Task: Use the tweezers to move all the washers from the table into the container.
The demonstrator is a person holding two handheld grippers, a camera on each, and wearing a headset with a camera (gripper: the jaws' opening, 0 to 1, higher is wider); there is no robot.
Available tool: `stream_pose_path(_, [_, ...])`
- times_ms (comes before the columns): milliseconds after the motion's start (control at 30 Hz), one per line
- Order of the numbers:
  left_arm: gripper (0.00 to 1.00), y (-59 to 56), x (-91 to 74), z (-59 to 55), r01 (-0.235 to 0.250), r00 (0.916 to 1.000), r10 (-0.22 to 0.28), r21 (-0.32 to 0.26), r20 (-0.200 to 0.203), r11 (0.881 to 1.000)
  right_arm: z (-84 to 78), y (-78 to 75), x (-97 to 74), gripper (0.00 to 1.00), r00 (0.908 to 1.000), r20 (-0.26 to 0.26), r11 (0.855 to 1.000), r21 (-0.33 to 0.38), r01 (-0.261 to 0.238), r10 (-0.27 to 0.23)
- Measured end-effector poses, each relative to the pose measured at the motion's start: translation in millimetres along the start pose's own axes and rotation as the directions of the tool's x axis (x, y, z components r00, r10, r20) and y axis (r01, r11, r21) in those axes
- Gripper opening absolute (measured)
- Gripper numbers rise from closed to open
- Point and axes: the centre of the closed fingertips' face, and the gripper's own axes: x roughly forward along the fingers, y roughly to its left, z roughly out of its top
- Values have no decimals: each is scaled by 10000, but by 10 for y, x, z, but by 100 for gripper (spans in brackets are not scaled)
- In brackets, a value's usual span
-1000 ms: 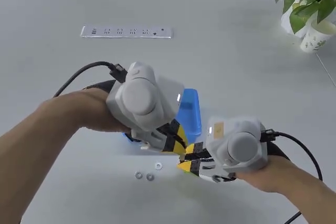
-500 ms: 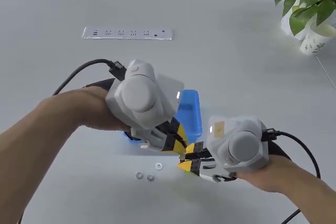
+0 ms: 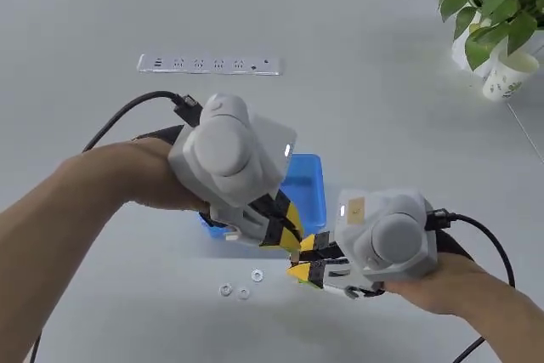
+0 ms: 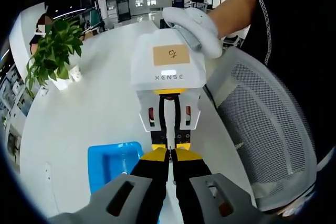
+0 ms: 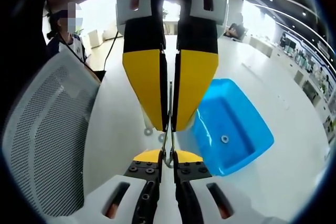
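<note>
In the head view my left gripper (image 3: pixel 291 239) and right gripper (image 3: pixel 301 266) meet tip to tip just in front of the blue container (image 3: pixel 308 189). Thin metal tweezers (image 5: pixel 169 124) run between them. The left gripper's yellow jaws (image 5: pixel 170 93) are shut on the tweezers, and my right gripper (image 5: pixel 168 157) is shut on their near end. One washer (image 5: pixel 224 139) lies inside the container (image 5: pixel 247 145). Three washers lie on the table to the left of the tips, one (image 3: pixel 257 275) nearer the tips and two (image 3: pixel 225 290) (image 3: pixel 243 293) below it. The left gripper (image 4: pixel 169 156) faces the right gripper's white body (image 4: pixel 168 72).
A white power strip (image 3: pixel 208 64) lies at the back of the table. A potted plant (image 3: pixel 489 14) stands at the back right corner. Black cables trail from both grippers. A mesh chair (image 4: pixel 262 129) stands beside the table.
The head camera has shifted a little. Both grippers stay tip to tip on the tweezers and the washers lie where they were.
</note>
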Motion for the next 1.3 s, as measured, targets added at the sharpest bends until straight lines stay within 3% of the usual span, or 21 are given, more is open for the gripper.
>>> stream_pose_path(767, [6,63,-301,193,-219,9997,219,-9,71,9998,295,-92,-200,10,9998,150,9991,-386,156,-150])
stream_pose_path(1300, [6,244,-473,277,-517,9987,516,213,54,9984,458,-302,-304,10,9994,161,9961,-828,311,-299])
